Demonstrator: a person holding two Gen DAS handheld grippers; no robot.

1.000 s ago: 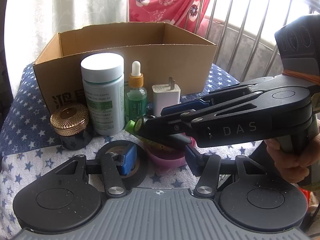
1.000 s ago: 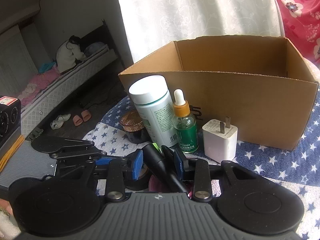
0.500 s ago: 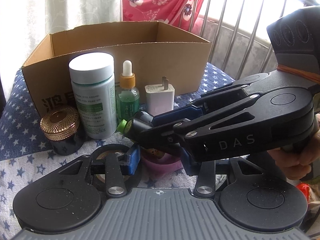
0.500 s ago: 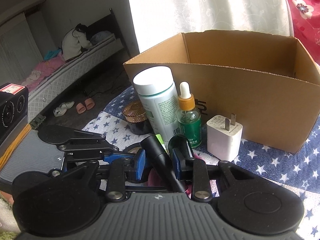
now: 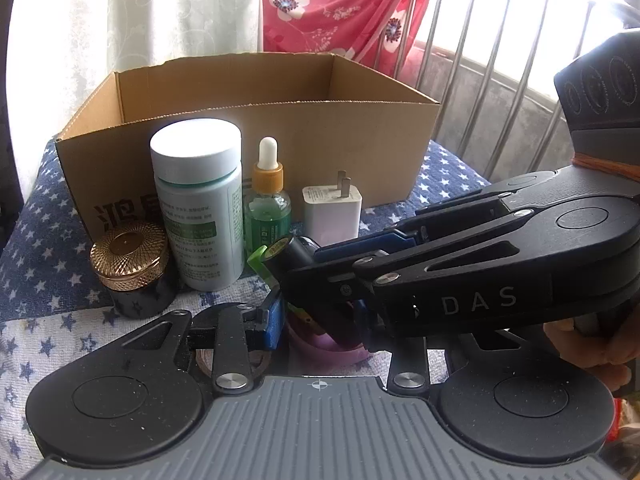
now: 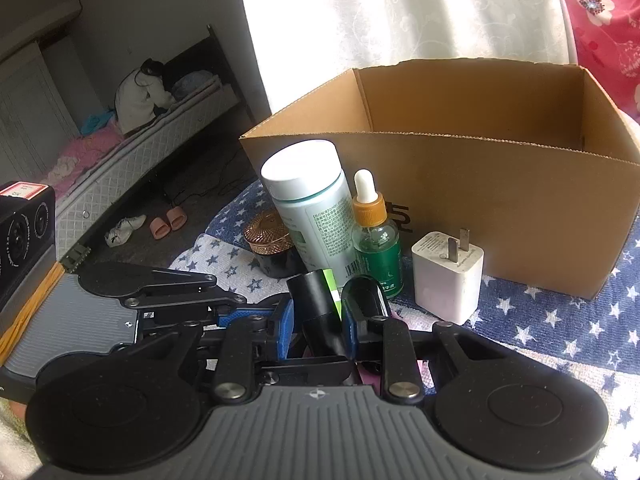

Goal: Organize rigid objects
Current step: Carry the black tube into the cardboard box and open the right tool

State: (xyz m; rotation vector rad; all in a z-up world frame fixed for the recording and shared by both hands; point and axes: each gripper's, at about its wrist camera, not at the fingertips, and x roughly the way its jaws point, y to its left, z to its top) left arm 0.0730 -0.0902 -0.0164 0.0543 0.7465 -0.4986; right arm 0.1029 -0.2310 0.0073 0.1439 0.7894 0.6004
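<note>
Right tool (image 6: 316, 320) tight around black cylinder (image 6: 316, 304), left tool (image 5: 320, 322) wide, near cardboard box (image 5: 280, 140).

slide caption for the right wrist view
Right gripper clamps a black tube before bottles and an open cardboard box.

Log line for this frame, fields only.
right gripper: shut on black cylinder | left gripper: open, idle | cardboard box: behind, open-topped | phase: carrying

sunlit white curtain (image 6: 400, 20), red floral cloth (image 5: 340, 4), metal window bars (image 5: 500, 68), a mattress (image 6: 132, 156) beside pink slippers (image 6: 168, 222).
</note>
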